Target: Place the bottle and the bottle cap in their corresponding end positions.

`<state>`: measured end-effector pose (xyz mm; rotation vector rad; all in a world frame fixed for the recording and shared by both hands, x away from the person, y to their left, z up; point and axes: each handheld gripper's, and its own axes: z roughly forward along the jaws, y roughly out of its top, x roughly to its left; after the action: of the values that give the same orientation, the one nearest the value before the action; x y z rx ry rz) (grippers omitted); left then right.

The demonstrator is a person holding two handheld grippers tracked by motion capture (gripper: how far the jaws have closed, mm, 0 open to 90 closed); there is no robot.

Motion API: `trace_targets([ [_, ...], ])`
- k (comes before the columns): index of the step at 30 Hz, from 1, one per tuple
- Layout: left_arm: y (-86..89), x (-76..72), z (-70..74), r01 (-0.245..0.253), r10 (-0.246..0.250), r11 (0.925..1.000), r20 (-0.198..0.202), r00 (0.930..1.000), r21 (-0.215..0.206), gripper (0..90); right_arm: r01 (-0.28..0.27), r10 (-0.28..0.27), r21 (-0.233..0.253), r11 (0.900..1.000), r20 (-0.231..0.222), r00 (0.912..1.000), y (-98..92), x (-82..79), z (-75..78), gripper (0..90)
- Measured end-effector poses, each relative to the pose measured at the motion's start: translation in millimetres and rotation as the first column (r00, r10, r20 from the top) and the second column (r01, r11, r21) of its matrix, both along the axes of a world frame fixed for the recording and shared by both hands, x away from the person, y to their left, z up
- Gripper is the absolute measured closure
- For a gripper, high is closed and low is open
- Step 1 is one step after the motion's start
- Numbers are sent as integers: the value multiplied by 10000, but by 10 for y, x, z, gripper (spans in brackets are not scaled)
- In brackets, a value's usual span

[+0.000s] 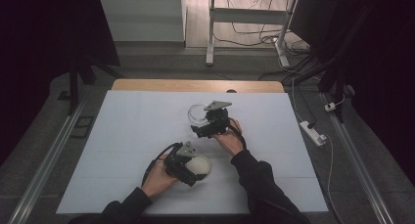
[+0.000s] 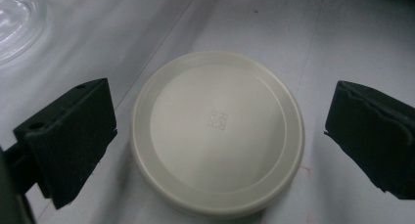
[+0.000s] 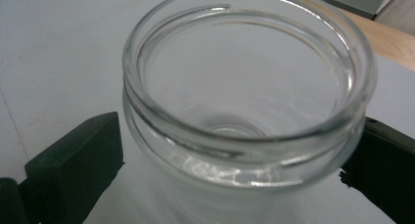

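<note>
Jar work, mid-table: right gripper (image 1: 208, 120) brackets the clear, open-mouthed glass jar (image 3: 244, 111), jaws beside its wall, contact uncertain, likely steadying it upright. Left gripper (image 2: 215, 136) hangs released over the round cream plastic lid (image 2: 218, 131), lying flat on the white table (image 1: 137, 131), apparently lined up for pickup.

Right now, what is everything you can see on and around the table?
jar: one, clear glass, open, mid table, between the right jaws
lid: one, cream, flat on the cover near the front, between the open left jaws, untouched
cover: one, white, over the table top
table: one, wood edge showing at the far side
power strip: one, white, on the floor to the right
desk frame: one, white, behind the table
left gripper: one, black, over the lid
right gripper: one, black, around the jar; contact unclear
hands: two, dark sleeves, front edge
</note>
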<state>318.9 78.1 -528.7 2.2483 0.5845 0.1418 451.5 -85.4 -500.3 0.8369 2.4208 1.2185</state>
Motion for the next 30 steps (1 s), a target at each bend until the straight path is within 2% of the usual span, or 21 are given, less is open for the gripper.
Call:
trace_targets([
  [9, 101, -48, 57, -341, 338, 9992, -165, 9993, -227, 0, 3, -3, -28, 10000, -49, 10000, -86, -91, -1, 0],
  [17, 200, -93, 96, -420, 410, 9984, -278, 9988, -368, 0, -75, 76, -116, 9999, 46, 10000, -166, -200, 21, 0],
  [22, 300, -124, 132, -511, 500, 9978, -283, 9983, -416, 0, -252, 252, -76, 9997, -115, 9996, -193, -279, 21, 0],
  [30, 478, -143, 176, -680, 632, 9943, -593, 9962, -818, 0, -434, 444, 314, 9986, -296, 9986, -229, -443, 63, 0],
])
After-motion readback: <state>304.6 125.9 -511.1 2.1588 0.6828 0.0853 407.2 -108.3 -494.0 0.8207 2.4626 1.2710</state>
